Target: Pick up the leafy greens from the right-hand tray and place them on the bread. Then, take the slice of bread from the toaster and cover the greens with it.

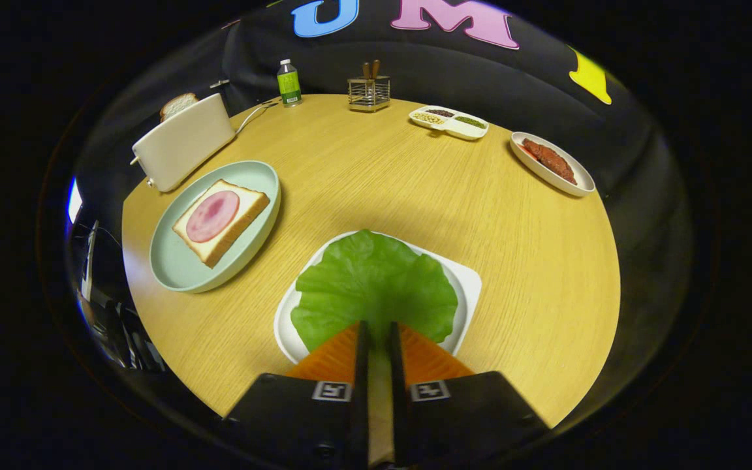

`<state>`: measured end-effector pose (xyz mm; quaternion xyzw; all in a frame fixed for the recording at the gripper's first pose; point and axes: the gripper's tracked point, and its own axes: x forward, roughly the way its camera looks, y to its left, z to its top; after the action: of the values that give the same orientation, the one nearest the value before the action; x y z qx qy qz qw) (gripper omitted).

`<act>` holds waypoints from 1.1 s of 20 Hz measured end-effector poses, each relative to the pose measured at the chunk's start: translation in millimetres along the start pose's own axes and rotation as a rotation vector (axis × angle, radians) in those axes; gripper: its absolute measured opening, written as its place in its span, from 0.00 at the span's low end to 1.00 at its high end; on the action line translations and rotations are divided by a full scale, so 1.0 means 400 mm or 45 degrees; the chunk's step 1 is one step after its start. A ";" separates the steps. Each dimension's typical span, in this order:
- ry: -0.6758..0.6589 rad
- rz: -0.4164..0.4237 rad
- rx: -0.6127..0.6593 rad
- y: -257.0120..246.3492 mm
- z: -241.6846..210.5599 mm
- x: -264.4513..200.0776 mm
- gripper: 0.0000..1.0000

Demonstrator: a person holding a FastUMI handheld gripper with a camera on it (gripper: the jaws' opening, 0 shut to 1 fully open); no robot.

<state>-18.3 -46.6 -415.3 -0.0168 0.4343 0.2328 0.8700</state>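
A large green lettuce leaf lies on a white square tray just ahead of my fingers. My gripper is shut on the leaf's near edge, and a narrow strip of green shows between the two orange fingers. Off to the left, a pale green plate holds a slice of bread topped with a round of pink ham. Behind that plate stands a white toaster with a second slice of bread sticking out of its slot.
Along the far edge of the round wooden table stand a green bottle, a wire utensil holder and a divided dish of toppings. A white plate with reddish meat sits far right. The toaster's cord trails toward the bottle.
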 end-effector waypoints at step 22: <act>-0.314 0.084 0.057 0.351 0.363 -0.210 0.05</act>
<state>-11.7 79.2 -236.5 0.0457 0.3292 0.2521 0.9088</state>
